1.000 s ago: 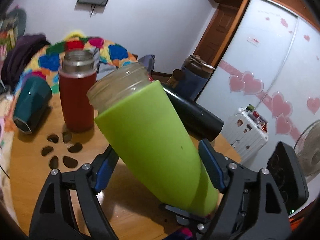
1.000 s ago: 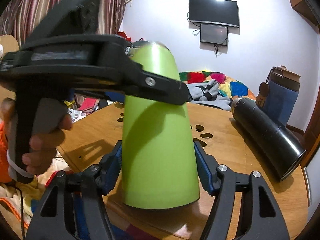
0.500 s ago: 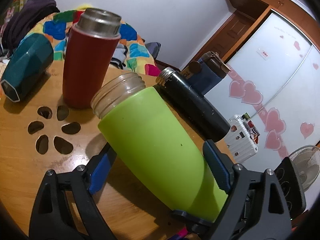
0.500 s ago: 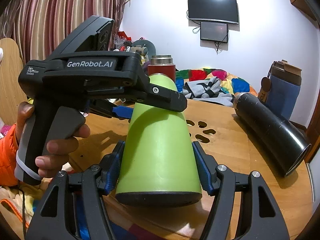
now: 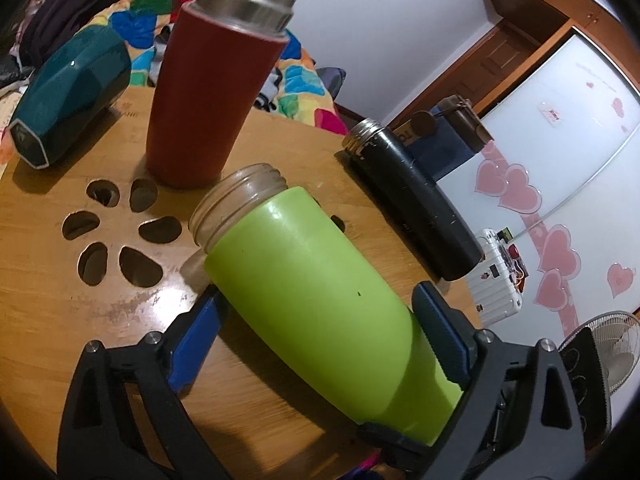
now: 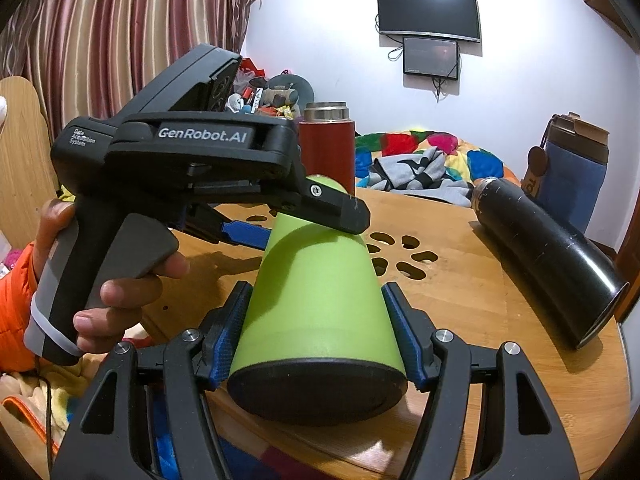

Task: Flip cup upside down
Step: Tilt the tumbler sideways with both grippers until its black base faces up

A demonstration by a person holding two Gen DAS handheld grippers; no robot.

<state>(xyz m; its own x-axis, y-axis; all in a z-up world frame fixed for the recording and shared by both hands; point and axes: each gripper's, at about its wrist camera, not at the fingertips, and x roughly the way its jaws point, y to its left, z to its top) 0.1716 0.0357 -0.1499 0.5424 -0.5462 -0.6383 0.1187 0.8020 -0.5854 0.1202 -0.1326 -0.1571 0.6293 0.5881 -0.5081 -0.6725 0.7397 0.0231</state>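
Green cup [image 5: 316,300] gripped between both grippers' fingers — left [image 5: 320,344] mid-body, right [image 6: 320,340] near the base — now tipped farther, mouth low beyond the fingers over the desk [image 5: 48,300]; flip roughly half done.

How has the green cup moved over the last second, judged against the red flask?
Yes. The green cup has tipped from nearly upright to almost lying down, its mouth dropping toward the table beside the standing red flask.

Between my blue, textured rubber pads [image 6: 232,332] sits a smooth, satin lime-green cup [image 6: 320,300] with a matt black base and clear threaded neck. Beyond my fingertips: glossy varnished wooden table [image 5: 48,300] and brushed-steel-rimmed matt red flask [image 5: 208,92].
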